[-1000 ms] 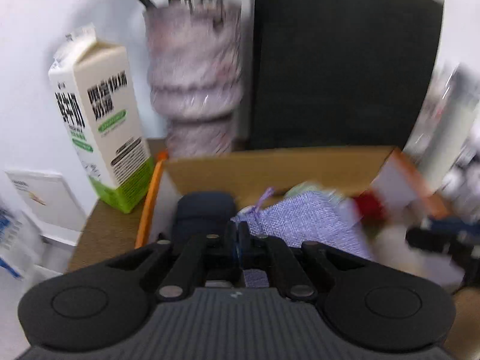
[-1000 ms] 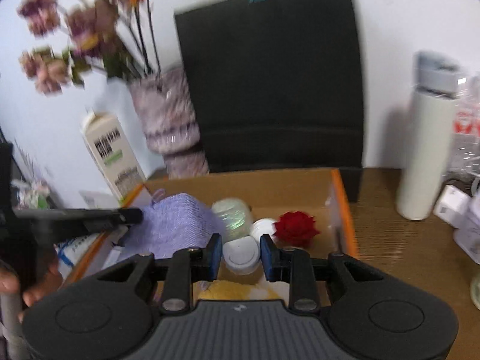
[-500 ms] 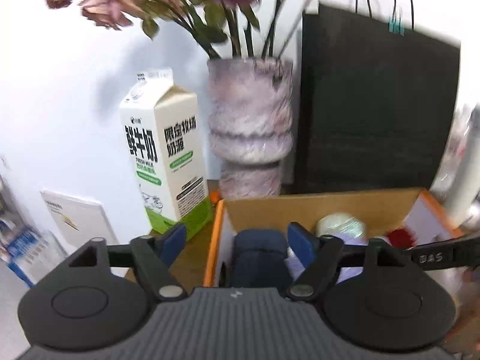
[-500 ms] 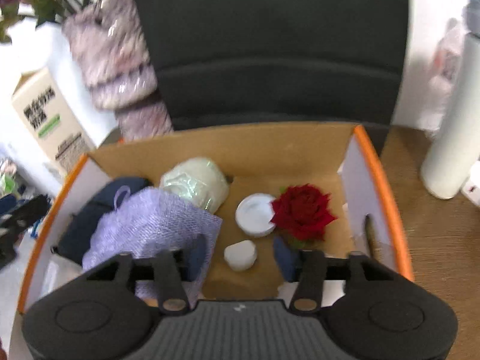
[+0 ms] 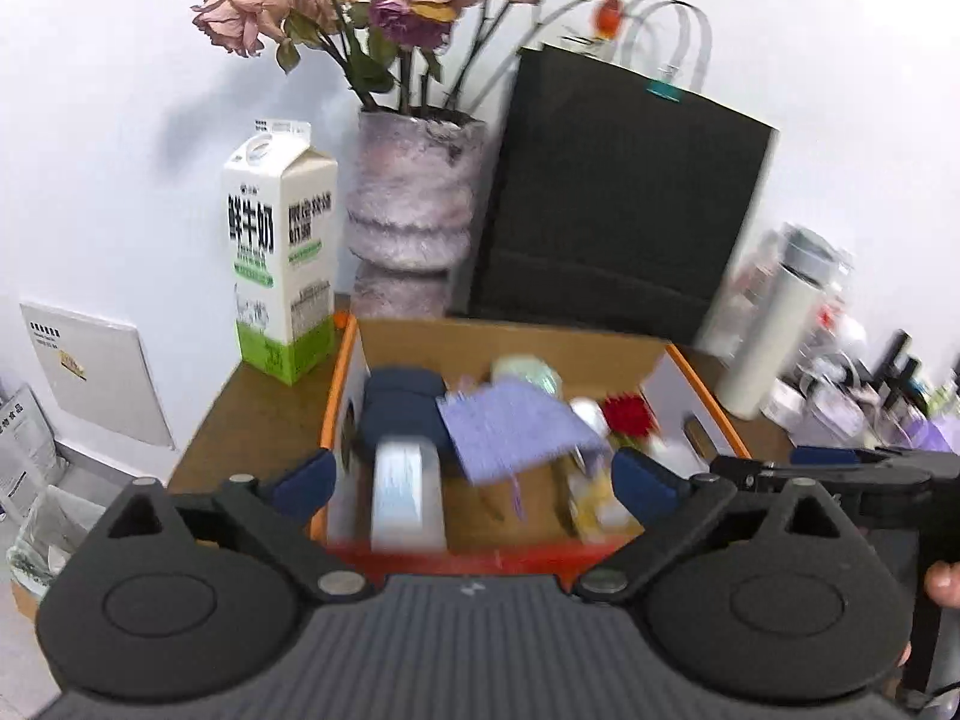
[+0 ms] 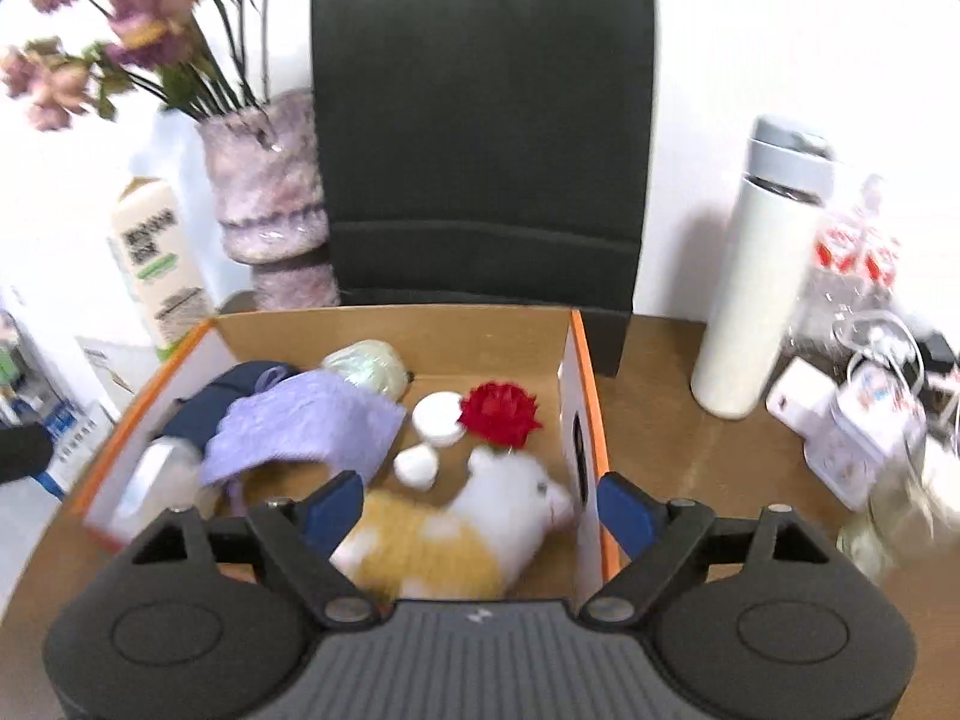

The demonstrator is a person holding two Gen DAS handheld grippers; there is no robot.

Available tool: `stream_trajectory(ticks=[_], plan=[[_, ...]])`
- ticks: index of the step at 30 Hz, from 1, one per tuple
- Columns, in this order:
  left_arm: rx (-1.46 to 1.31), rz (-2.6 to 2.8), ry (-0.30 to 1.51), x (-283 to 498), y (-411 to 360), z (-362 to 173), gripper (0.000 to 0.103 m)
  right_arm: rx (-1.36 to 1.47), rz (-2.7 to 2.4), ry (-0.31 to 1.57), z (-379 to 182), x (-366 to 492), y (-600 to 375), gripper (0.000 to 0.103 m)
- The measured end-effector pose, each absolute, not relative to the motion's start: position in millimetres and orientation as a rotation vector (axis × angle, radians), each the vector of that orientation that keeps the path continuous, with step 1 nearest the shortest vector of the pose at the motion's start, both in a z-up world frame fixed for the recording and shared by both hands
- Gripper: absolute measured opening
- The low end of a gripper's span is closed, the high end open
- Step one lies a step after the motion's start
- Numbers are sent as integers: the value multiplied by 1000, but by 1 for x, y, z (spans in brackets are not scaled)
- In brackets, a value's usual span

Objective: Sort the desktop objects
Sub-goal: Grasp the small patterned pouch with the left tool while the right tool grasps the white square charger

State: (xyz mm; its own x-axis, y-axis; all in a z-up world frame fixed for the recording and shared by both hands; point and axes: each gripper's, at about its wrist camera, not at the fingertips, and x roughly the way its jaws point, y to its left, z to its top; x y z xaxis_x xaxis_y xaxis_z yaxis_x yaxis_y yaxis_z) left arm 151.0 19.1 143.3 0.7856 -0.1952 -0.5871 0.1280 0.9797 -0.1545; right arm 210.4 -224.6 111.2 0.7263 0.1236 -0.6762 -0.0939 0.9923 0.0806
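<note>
Left wrist view: box (image 5: 690, 372) contents motion-blurred; pale item beside the red flower (image 5: 627, 414) unreadable. Purple pouch (image 5: 510, 429) covers part of the navy case (image 5: 402, 408). Far-right tabletop clutter (image 5: 840, 384) smeared.
Right wrist view: plush toy (image 6: 456, 534) blurred, near end hidden behind tool body. Flowers (image 6: 78, 66) cut by top-left edge. Carton (image 6: 159, 258) print illegible.

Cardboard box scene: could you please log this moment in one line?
left tongs: opening, empty | right tongs: opening, empty | cardboard box: filled

Far left, a milk carton (image 5: 282, 264) beside a vase (image 5: 414, 204); black bag (image 6: 480, 138) behind; flask (image 6: 756, 276) right.
</note>
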Motion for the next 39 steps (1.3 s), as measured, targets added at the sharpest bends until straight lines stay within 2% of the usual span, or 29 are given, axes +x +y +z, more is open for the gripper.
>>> stream_trajectory(ticks=[8, 19, 25, 39], plan=[[-144, -176, 733, 76, 6, 87, 103, 64, 210, 681, 82, 100, -226, 88], [-62, -281, 576, -26, -26, 34, 103, 71, 162, 575, 34, -11, -244, 89], [13, -277, 607, -31, -39, 13, 103, 82, 161, 610, 16, -22, -246, 89], [-74, -272, 681, -21, -29, 2, 103, 158, 152, 634, 4, -21, -255, 89]])
